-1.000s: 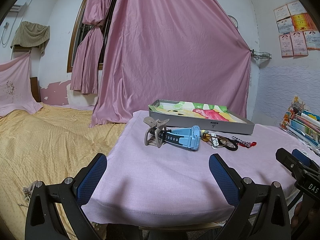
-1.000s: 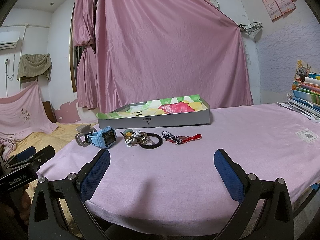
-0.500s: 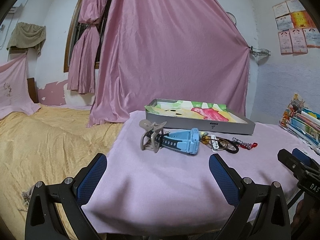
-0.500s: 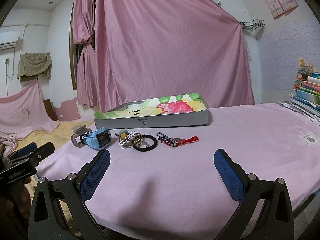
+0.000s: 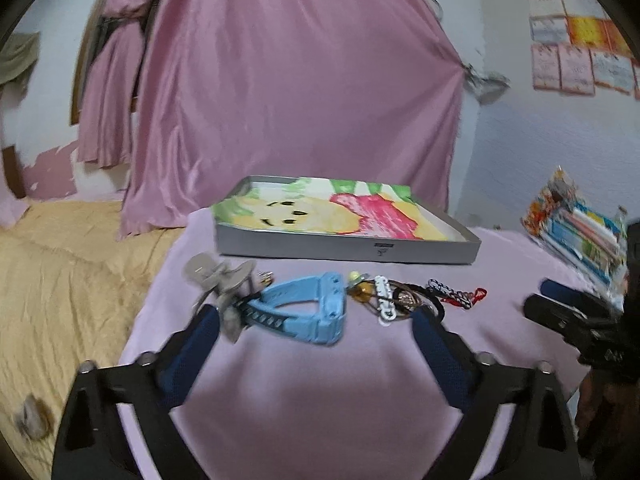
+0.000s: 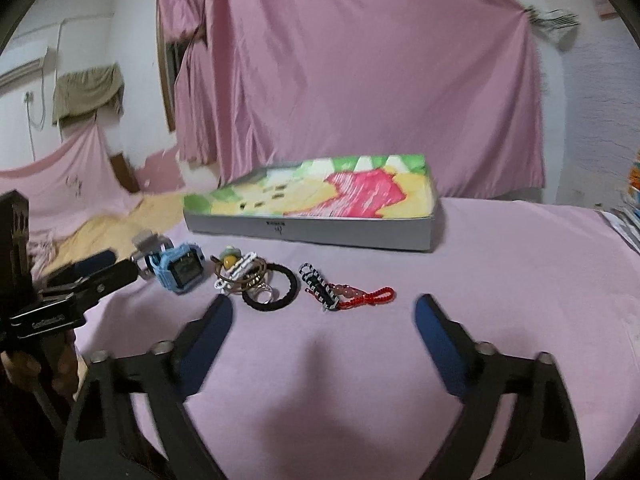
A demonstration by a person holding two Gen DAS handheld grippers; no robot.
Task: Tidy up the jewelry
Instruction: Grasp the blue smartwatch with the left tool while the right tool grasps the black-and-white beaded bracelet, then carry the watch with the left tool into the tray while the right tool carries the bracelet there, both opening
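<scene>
Lying just beyond closing left fingers (image 5: 436, 344): blue watch (image 5: 308, 312).

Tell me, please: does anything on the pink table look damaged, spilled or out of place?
Nothing damaged or spilled. The blue watch, hair clip, black hair tie and red cord lie loose beside the tray, not inside it.

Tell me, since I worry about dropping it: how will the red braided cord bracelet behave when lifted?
The red braided cord bracelet looks thin and limp on the pink cloth, so it will probably dangle and feel light. Its end touches the black-and-white woven strap, which might drag along.
</scene>
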